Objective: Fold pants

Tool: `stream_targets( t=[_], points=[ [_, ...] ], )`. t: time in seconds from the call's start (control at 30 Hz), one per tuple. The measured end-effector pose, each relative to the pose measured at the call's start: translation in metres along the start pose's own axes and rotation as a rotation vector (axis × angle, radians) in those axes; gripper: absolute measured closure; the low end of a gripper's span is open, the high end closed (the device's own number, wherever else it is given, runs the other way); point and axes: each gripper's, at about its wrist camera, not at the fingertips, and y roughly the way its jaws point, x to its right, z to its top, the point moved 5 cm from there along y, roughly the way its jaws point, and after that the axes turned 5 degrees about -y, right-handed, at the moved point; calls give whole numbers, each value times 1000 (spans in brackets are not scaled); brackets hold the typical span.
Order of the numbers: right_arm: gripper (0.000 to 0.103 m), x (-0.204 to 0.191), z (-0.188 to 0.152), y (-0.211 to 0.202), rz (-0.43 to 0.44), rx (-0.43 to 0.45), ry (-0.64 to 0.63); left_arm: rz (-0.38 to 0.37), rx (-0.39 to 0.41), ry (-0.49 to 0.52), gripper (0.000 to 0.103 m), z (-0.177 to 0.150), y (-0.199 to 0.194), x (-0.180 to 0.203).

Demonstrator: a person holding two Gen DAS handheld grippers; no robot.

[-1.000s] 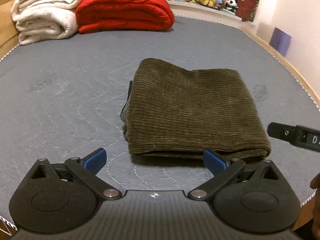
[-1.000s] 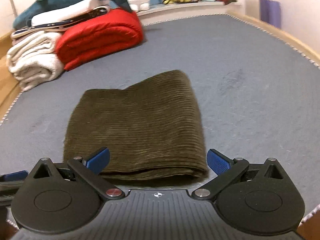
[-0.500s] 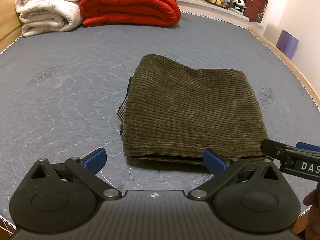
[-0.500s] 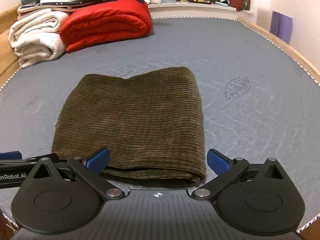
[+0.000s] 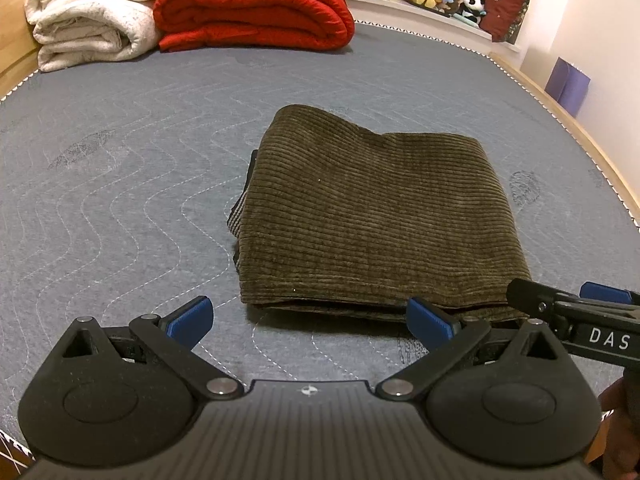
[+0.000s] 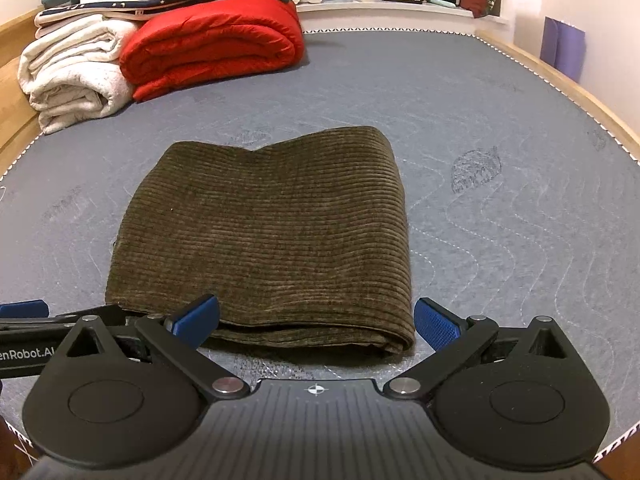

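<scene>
The folded olive corduroy pants (image 5: 372,220) lie mid-mattress (image 5: 120,184), at twelve o'clock from both claws. Left claw (image 5: 308,316) and right claw (image 6: 316,320) hover released, gripping nothing.

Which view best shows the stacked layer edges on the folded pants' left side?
The left wrist view: along the left side of the pants, striped lining and dark layer edges peek out. The right wrist view shows the pants from the other side, where that edge is only a thin outline.

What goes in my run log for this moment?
pants: folded, flat on mattress | left gripper: open, empty | right gripper: open, empty
</scene>
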Motion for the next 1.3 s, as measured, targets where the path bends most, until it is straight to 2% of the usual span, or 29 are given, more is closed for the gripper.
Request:
stream_targets(
  t=[1.3],
  points=[
    [1, -7, -2, 3, -8, -8, -13, -18, 8, 8, 0, -1, -4, 5]
  ],
)
